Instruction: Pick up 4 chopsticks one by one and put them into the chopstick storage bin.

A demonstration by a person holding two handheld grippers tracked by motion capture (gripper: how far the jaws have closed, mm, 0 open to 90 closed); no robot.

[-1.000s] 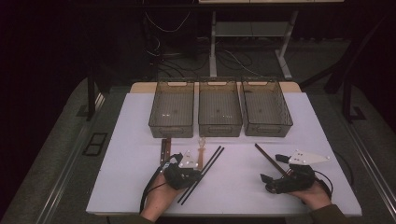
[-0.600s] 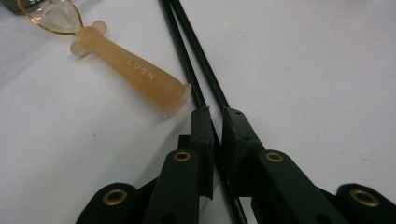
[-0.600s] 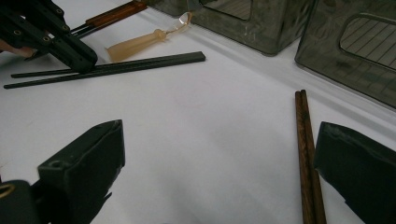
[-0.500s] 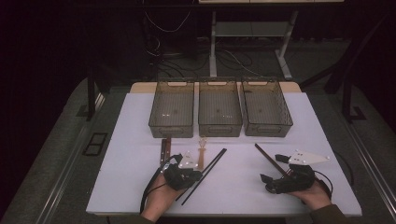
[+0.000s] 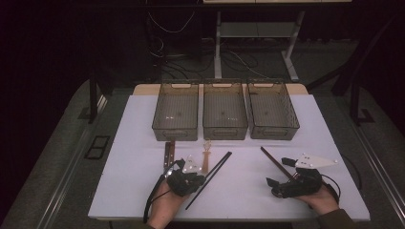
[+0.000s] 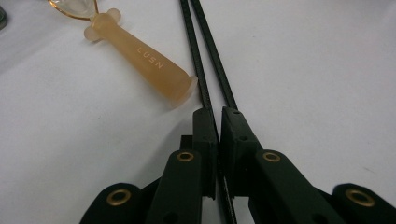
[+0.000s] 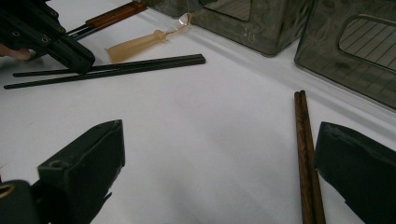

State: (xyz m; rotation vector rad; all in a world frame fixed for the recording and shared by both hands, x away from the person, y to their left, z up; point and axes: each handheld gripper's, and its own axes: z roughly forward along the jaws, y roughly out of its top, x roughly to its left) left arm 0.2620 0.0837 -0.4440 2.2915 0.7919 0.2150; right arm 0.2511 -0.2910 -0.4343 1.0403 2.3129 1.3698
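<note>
Black chopsticks [image 6: 205,60] are lying closer together than before — the left gripper [image 6: 218,122] jaws are clamping them on the desk [image 5: 138,143], an amber-handled spoon [image 6: 140,56] crowding alongside; the right gripper [image 7: 219,154] is resting open beside brown chopsticks [image 7: 306,149].

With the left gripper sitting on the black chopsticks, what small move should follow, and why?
Probably a short lift: the left gripper has its jaws nearly shut around the black chopsticks, which lie flat on the table beside the spoon.
</note>
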